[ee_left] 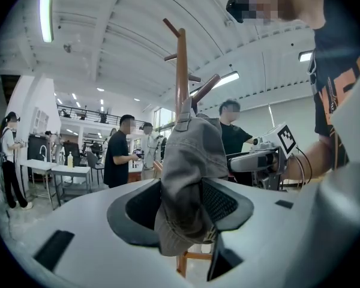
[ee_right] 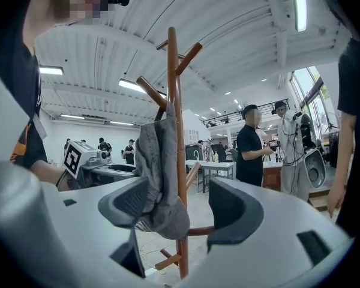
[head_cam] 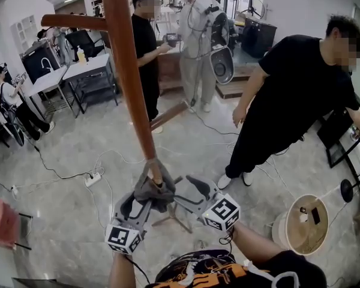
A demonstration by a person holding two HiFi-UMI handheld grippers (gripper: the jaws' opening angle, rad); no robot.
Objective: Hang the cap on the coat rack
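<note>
A grey cap (head_cam: 155,188) hangs on the wooden coat rack (head_cam: 129,71), draped against its pole low down. My left gripper (head_cam: 143,201) stands open at the cap's left side. In the left gripper view the cap (ee_left: 189,179) hangs between the wide jaws of the left gripper (ee_left: 180,212), with the rack (ee_left: 181,71) rising behind it. My right gripper (head_cam: 194,195) is open just right of the cap. In the right gripper view the cap (ee_right: 159,173) and the pole (ee_right: 175,131) stand between the spread jaws of the right gripper (ee_right: 180,206), the cap close by the left pad.
A person in black (head_cam: 300,101) stands close on the right. Two more people (head_cam: 147,47) stand behind the rack. Tables (head_cam: 87,68) are at the back left. Cables and a power strip (head_cam: 93,179) lie on the floor. A round stool (head_cam: 303,224) stands at the right.
</note>
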